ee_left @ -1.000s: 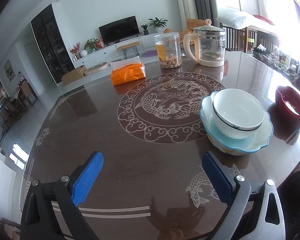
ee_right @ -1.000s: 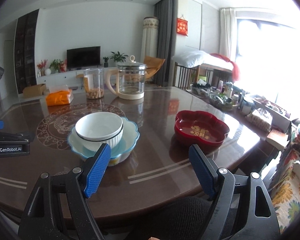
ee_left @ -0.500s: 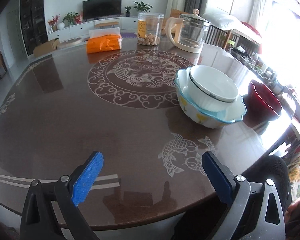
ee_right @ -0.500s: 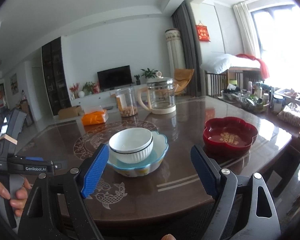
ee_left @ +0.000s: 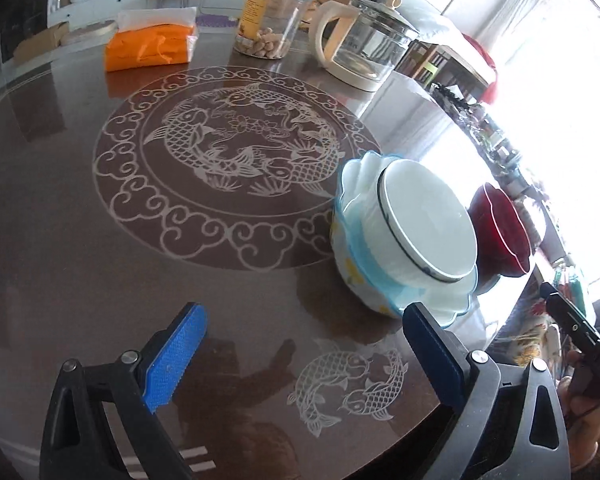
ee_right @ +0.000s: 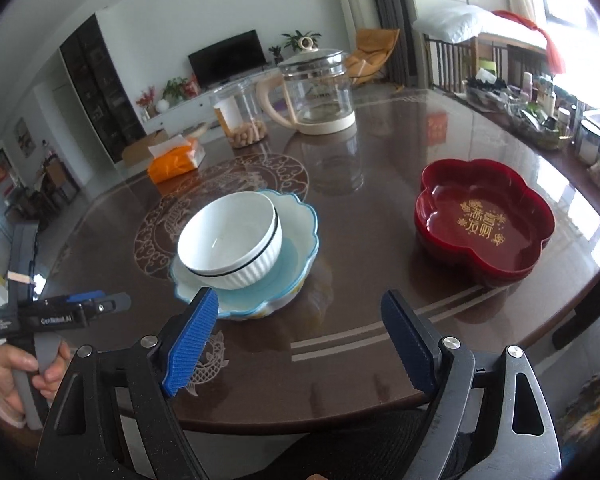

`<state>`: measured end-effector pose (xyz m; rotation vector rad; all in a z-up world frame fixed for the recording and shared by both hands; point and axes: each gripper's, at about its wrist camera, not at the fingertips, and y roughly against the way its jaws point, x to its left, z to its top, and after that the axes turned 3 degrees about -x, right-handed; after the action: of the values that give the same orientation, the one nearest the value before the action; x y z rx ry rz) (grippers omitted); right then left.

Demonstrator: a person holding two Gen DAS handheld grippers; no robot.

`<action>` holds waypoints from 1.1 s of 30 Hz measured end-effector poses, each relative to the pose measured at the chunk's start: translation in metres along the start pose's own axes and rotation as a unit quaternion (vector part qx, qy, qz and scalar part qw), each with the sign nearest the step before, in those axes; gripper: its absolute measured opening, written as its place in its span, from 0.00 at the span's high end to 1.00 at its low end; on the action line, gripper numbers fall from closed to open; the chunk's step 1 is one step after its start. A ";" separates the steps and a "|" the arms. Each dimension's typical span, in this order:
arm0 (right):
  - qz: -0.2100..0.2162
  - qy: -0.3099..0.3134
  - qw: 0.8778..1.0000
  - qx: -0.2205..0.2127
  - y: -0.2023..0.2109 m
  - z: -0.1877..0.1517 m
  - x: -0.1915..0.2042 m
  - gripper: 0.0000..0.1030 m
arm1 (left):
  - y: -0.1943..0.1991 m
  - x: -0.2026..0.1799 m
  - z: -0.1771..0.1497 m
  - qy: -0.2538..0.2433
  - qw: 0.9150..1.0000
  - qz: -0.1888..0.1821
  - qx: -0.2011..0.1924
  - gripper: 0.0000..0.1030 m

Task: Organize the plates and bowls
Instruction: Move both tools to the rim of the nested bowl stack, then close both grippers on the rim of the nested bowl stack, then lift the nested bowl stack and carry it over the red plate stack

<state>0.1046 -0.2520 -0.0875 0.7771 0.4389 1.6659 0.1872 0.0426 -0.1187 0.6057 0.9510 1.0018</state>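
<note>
Left wrist view: left gripper (ee_left: 300,360) spread wide, nothing between its blue pads (ee_left: 176,354), held above the near edge of the round brown table (ee_left: 60,208). White bowl (ee_left: 424,222) sits nested inside a larger blue-rimmed scalloped bowl (ee_left: 364,276), just ahead and right of the right-hand pad. Red dish (ee_left: 500,232) just behind the stack, toward the window side. Far side of the table: orange tissue pack (ee_left: 148,48), clear jar (ee_left: 274,24) with snacks at its bottom, glass kettle (ee_left: 364,52) with a cream handle. Fish pattern fills the table's centre.

Right wrist view: right gripper (ee_right: 296,340) also wide, empty, hovering over the near table edge (ee_right: 340,380). White bowl (ee_right: 232,240) leans slightly inside the blue-rimmed scalloped bowl (ee_right: 296,220), close ahead of the left-hand pad (ee_right: 190,344). Red dish (ee_right: 484,220), flower-shaped with gold characters inside, stands apart to the right. Kettle (ee_right: 316,92), jar (ee_right: 240,116) and tissue pack (ee_right: 176,160) line the far side. Left gripper (ee_right: 60,312) shows at the left edge, held in the person's hand (ee_right: 16,376).
</note>
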 end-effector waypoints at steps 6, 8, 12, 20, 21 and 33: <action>0.000 -0.034 0.999 0.035 -0.023 0.004 -0.024 0.17 | -0.033 0.000 0.028 -0.073 0.997 -0.017 0.002 0.25; 0.001 -0.042 0.998 0.044 -0.029 0.006 -0.031 0.17 | -0.043 0.001 0.029 -0.084 0.996 -0.041 0.004 0.32; 0.019 -0.058 0.996 0.063 -0.039 0.011 -0.038 0.18 | -0.053 -0.003 0.029 -0.099 0.991 -0.086 0.013 0.39; 0.018 -0.051 0.995 0.089 -0.059 0.018 -0.044 0.19 | -0.064 -0.009 0.024 -0.094 0.985 -0.137 0.040 0.59; 0.018 -0.054 0.994 0.094 -0.064 0.020 -0.046 0.24 | -0.065 -0.008 0.024 -0.088 0.985 -0.140 0.041 0.62; 0.075 -0.068 0.984 0.149 -0.121 0.032 -0.042 0.78 | -0.068 -0.005 0.022 -0.032 0.990 -0.137 0.022 0.75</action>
<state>0.2165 -0.2673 -0.1553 1.1616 0.5515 1.6947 0.2348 0.0083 -0.1600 0.5235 0.9719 0.7149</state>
